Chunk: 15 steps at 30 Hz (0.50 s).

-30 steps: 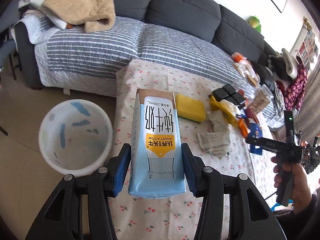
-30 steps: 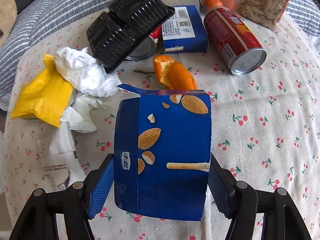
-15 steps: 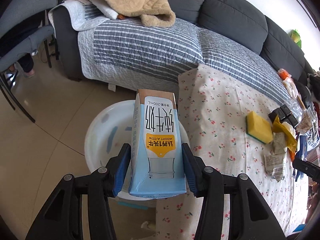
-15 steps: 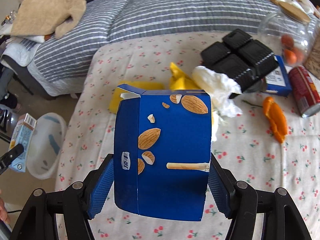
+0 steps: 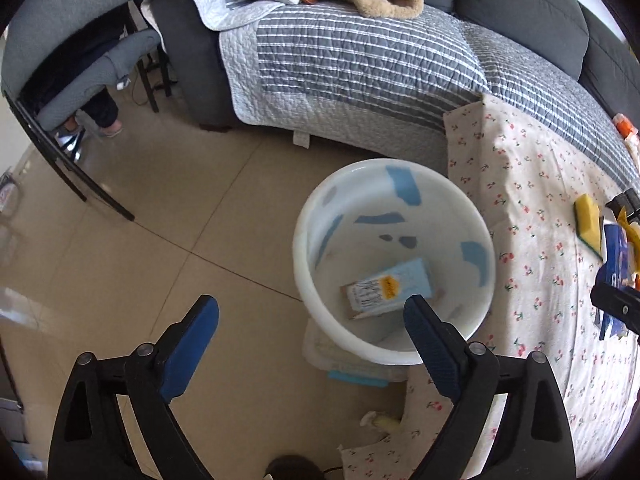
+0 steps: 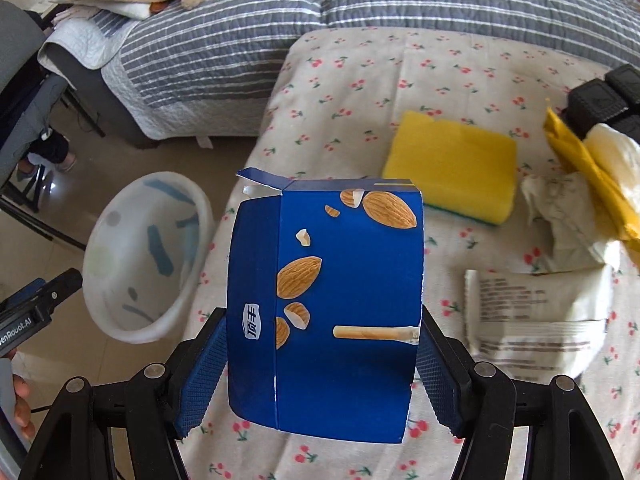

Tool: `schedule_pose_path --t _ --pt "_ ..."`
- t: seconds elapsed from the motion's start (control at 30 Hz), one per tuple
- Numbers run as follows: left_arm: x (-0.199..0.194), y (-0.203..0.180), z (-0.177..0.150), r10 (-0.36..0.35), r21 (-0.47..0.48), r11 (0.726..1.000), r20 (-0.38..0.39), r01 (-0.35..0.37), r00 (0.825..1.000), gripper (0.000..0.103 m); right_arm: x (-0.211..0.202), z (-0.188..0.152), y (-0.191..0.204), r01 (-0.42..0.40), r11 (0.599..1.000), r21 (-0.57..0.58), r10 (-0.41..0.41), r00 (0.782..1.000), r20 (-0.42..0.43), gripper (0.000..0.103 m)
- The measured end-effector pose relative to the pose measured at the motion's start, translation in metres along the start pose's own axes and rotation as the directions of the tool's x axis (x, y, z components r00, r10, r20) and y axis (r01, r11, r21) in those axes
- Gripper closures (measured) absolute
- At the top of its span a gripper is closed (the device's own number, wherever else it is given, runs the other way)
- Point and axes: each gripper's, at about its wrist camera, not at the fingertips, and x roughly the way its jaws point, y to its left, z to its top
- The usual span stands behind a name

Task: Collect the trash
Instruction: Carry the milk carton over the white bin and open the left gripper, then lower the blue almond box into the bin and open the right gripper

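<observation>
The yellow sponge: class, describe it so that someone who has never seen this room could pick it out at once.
Start at the cherry-print tablecloth in front of the striped sofa cover. The yellow sponge lies flat on it, just beyond the blue almond box held in the right hand-held gripper. Unlike the crumpled yellow wrapper to its right, it is a thick, neat rectangular block.

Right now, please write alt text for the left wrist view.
The open left tongs hover over a white bin on the floor, with a milk carton lying inside. A cherry-print tablecloth is beside it.
</observation>
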Motion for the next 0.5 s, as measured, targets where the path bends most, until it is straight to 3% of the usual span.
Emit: schedule_pose_path --t 0.2,0.5 --pt "0.008 0.032 -0.005 0.015 -0.037 0.999 -0.052 -0.017 0.999 0.005 0.036 0.017 0.051 -0.074 0.995 -0.066 0.072 0.997 -0.035 0.028" --pt "0.013 0.055 0.000 0.006 -0.081 0.997 -0.081 -0.013 0.997 0.004 0.078 0.033 0.093 -0.103 0.992 -0.073 0.097 0.992 -0.083 0.027"
